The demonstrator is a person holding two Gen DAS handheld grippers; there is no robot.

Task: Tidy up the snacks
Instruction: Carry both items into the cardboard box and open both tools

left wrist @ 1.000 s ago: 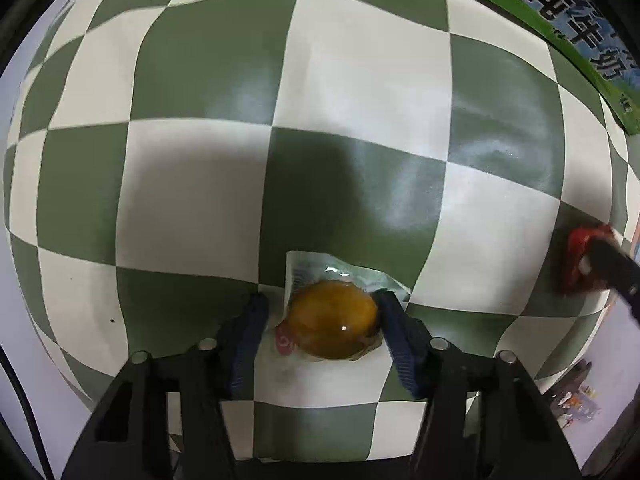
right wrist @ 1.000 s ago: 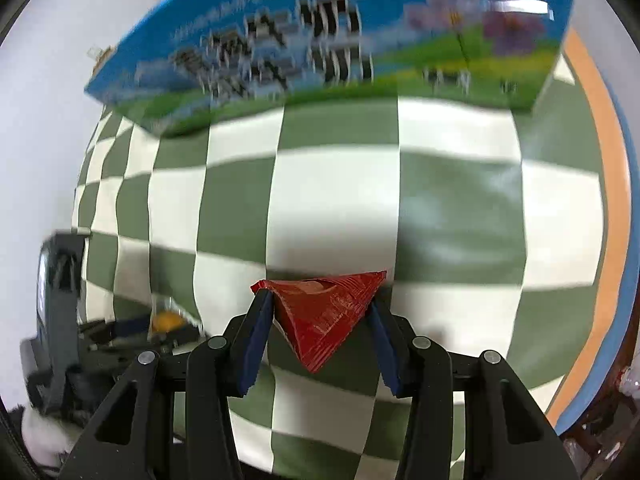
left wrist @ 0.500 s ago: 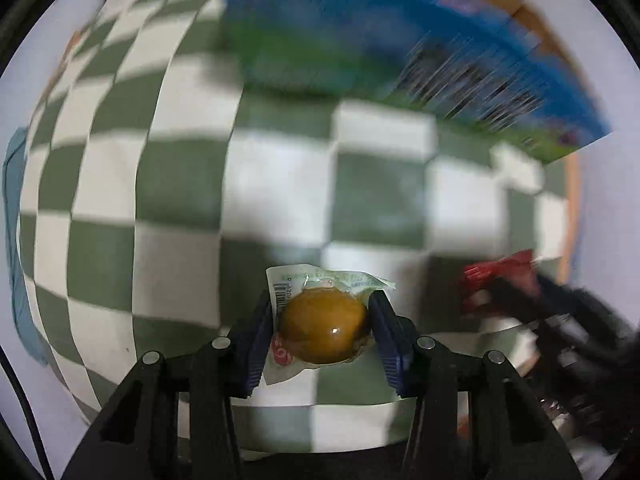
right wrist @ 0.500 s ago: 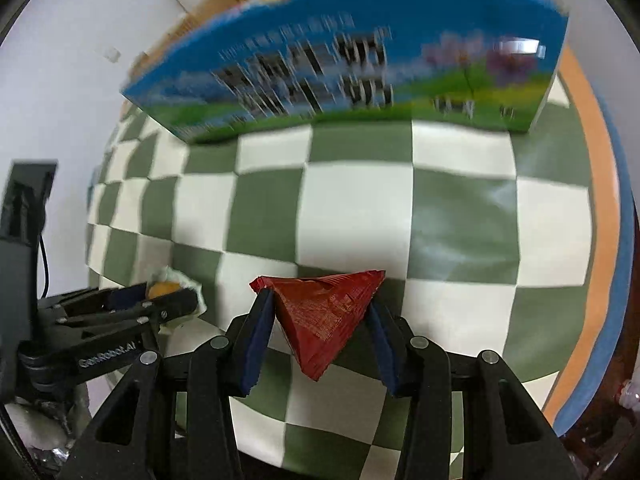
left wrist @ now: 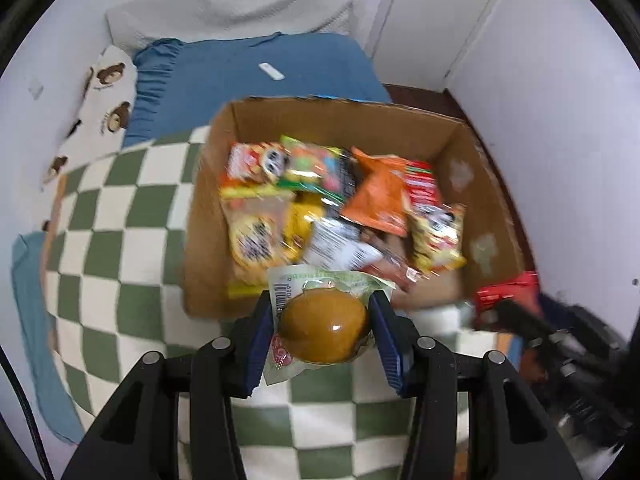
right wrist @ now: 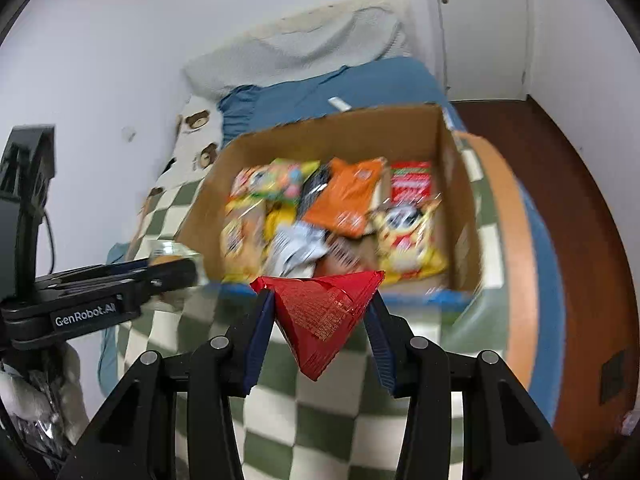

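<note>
My left gripper [left wrist: 322,320] is shut on a clear packet with a round brown snack [left wrist: 323,326], held above the checked cloth just before the near wall of an open cardboard box [left wrist: 204,208]. The box holds several snack bags [left wrist: 376,196]. My right gripper [right wrist: 320,308] is shut on a red triangular packet [right wrist: 320,316], also held just before the box [right wrist: 460,184]. The left gripper shows at the left of the right wrist view [right wrist: 120,280]; the red packet shows at the right of the left wrist view [left wrist: 506,292].
A green and white checked cloth [left wrist: 116,240] covers the bed. Beyond the box lie a blue blanket [left wrist: 256,64], a bear-print pillow [left wrist: 108,96] and a white remote [left wrist: 271,71]. White walls and a door [right wrist: 480,28] stand behind; dark wooden floor [right wrist: 568,184] at right.
Both grippers have risen and tilted up with their packets. The view went from the cloth and the box's printed side to looking down into the open box.
</note>
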